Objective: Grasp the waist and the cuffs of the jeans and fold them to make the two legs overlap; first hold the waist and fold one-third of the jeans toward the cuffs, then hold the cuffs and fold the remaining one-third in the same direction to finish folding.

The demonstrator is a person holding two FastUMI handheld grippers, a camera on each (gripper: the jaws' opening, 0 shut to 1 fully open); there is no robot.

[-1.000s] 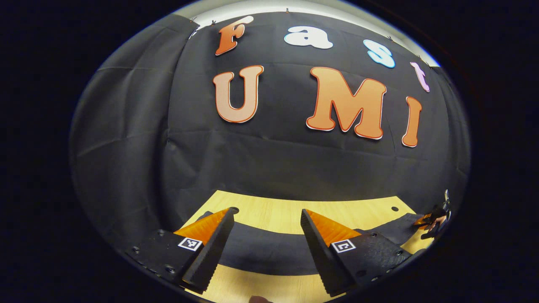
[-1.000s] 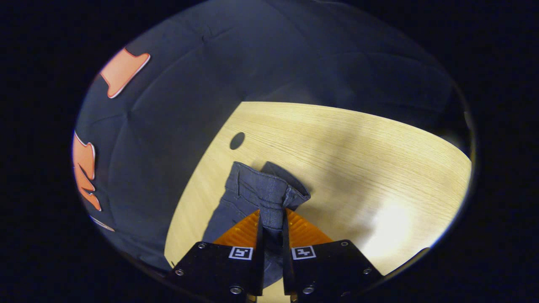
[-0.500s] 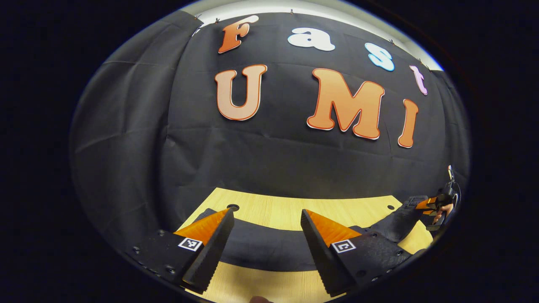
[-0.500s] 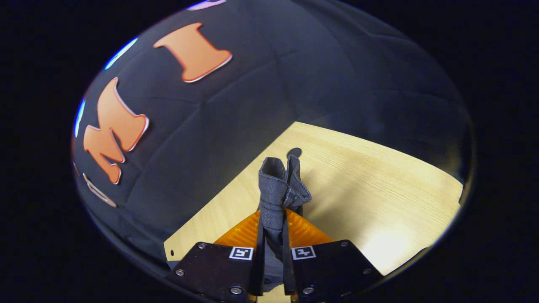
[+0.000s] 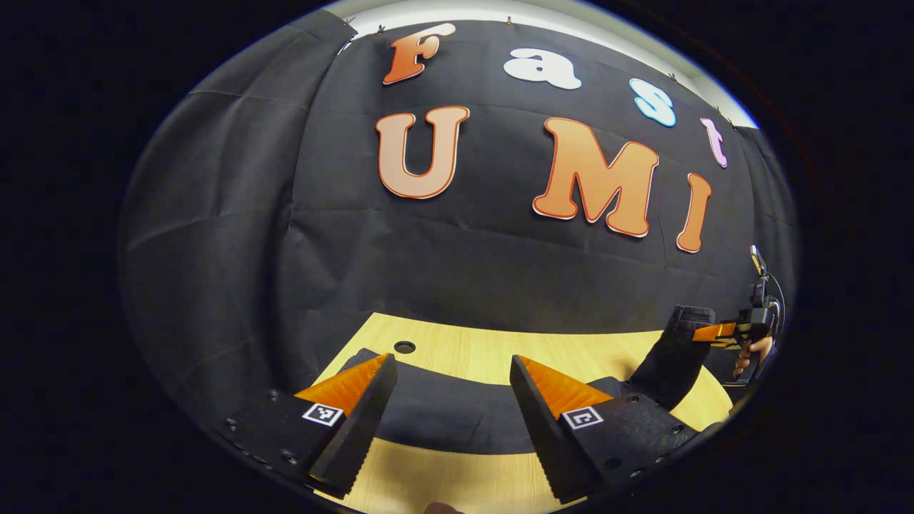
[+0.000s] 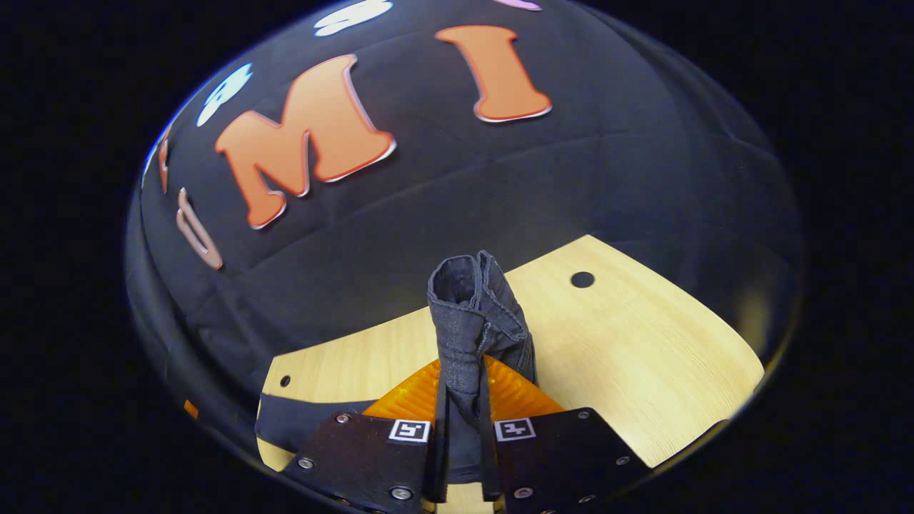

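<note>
**Fold status: one end raised, fold not yet laid**

The right gripper (image 6: 463, 400) is clamped on a bunched end of the jeans (image 6: 475, 314) — held above the table (image 6: 643, 357). The left gripper (image 5: 450, 407) stands apart over dark denim lying flat. By judgement, folding remains largely incomplete.
</note>
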